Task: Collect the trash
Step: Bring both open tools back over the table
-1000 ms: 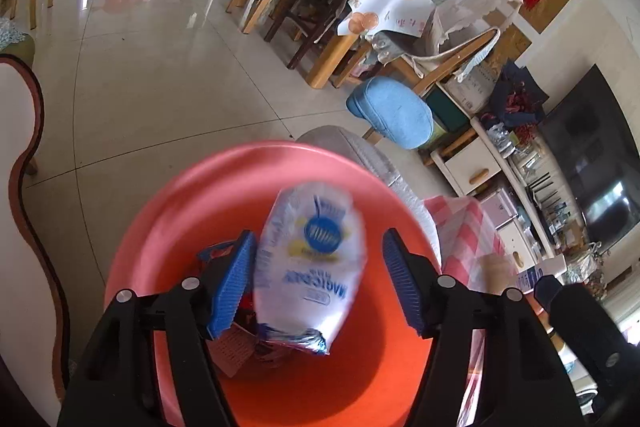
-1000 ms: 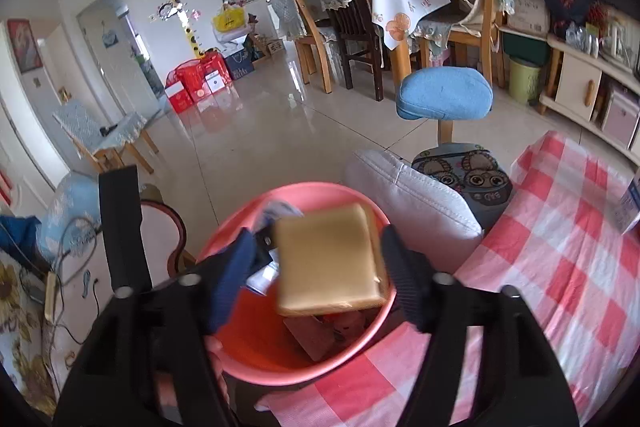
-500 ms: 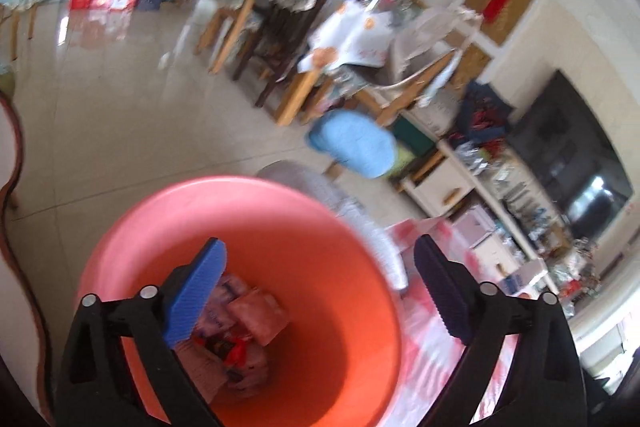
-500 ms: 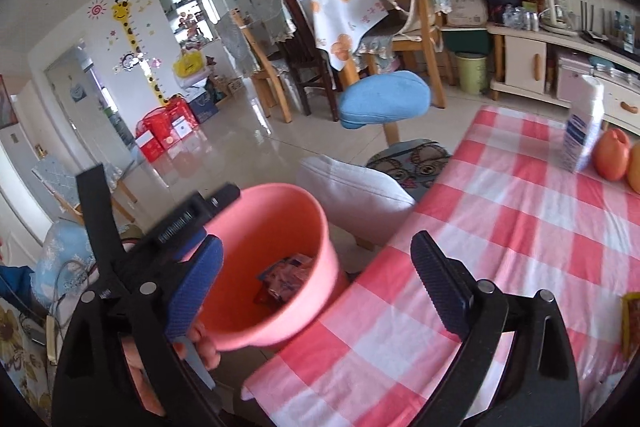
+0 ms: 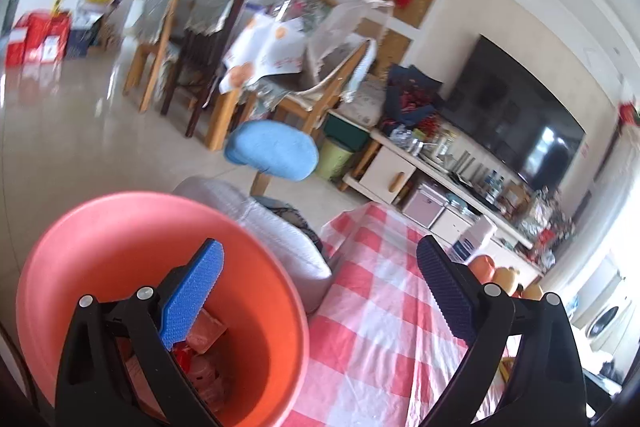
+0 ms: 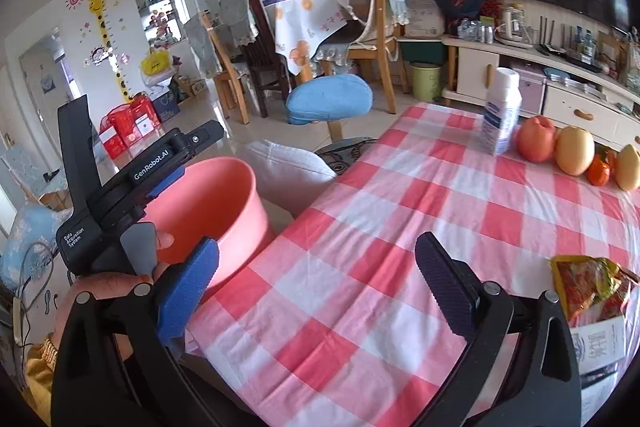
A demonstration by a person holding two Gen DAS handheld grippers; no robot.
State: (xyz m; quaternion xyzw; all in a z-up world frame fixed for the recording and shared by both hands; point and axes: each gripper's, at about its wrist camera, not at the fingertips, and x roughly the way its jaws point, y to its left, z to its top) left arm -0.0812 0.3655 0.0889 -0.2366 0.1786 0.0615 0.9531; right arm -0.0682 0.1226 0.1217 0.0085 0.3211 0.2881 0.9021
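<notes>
A pink plastic bin (image 5: 120, 227) stands beside the table's left end; wrappers (image 5: 200, 339) lie in its bottom. My left gripper (image 5: 320, 291) is open and empty above the bin's right rim. The bin also shows in the right wrist view (image 6: 216, 195), with the left gripper's body (image 6: 132, 183) over it. My right gripper (image 6: 316, 279) is open and empty over the red-checked tablecloth (image 6: 400, 227). A yellow-red snack wrapper (image 6: 592, 287) lies on the table at the right, with a white printed packet (image 6: 600, 343) under it.
A white milk carton (image 6: 500, 115), an apple (image 6: 536, 139) and other fruit (image 6: 574, 151) stand at the table's far side. A grey cushion (image 6: 288, 167) and a blue stool (image 6: 328, 99) sit beyond the table's end. A TV cabinet (image 6: 520, 75) lines the wall.
Both grippers opened and dropped their loads, the white-blue packet and the tan packet, into the bin. Both then swung right, toward the table.
</notes>
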